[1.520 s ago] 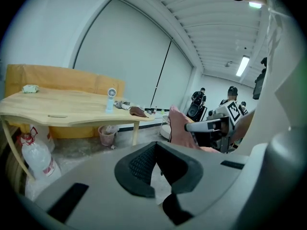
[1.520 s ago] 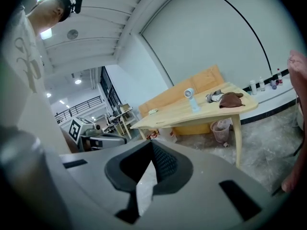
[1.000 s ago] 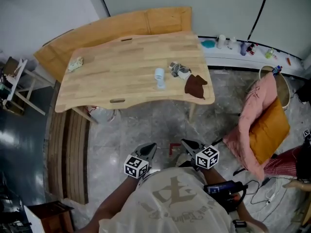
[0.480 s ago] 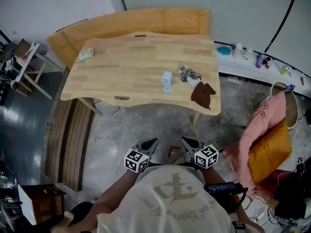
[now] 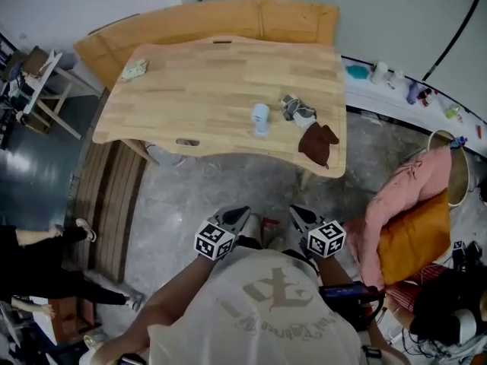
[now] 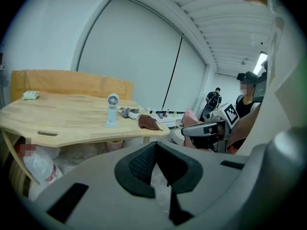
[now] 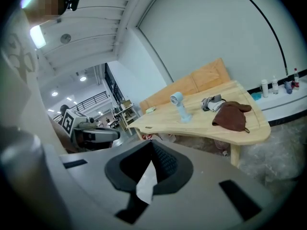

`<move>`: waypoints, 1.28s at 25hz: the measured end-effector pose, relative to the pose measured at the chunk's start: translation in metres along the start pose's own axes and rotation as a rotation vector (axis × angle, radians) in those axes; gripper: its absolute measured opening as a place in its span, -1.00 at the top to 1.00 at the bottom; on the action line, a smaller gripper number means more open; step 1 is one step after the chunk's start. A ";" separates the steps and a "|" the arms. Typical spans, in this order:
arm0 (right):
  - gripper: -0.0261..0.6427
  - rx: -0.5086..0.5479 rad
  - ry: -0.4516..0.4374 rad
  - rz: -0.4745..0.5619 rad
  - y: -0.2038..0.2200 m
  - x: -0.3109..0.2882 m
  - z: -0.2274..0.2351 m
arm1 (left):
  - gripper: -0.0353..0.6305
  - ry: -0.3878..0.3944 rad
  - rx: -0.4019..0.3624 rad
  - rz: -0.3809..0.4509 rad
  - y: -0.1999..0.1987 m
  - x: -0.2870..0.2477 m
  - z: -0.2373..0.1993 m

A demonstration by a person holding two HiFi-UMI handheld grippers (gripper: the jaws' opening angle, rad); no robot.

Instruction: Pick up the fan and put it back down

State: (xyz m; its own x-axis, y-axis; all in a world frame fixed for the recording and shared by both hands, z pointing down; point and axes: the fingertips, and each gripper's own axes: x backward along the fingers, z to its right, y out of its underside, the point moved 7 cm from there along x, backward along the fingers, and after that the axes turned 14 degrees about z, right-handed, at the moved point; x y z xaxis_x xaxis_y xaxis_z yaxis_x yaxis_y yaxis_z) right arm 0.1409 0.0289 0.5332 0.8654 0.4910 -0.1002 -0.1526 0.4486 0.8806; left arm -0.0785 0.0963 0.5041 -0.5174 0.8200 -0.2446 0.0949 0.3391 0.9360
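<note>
Fan [image 5: 260, 119] stands upright on the table [image 5: 190, 90], close to the front edge. Just right of the fan lies a grey bundle [image 5: 297, 109], with a brown cloth [image 5: 316, 141] past it at the table's corner. A small pale wad [image 5: 135, 70] sits far left of the fan. Bare floor [image 5: 228, 188] separates the fan from the left gripper [image 5: 237, 216] and right gripper [image 5: 297, 217], both pressed together and empty.

No words or numbers legible anywhere, pale shirt [image 5: 266, 310] printed with a large emblem and a curved line of lettering too warped to read, left cube [image 5: 214, 242] and right cube [image 5: 326, 238] carrying black-and-white square patterns, no letters
</note>
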 end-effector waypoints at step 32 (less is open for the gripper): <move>0.88 0.091 0.161 0.117 -0.123 -0.129 0.085 | 0.86 0.079 0.038 0.032 -0.047 -0.129 -0.159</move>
State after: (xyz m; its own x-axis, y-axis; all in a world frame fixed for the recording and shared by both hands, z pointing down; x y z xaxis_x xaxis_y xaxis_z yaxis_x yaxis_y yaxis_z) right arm 0.0891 -0.1531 0.4769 0.7559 0.6519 -0.0605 -0.1979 0.3156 0.9280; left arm -0.1512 -0.0986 0.5323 -0.5788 0.7924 -0.1924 0.1439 0.3314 0.9324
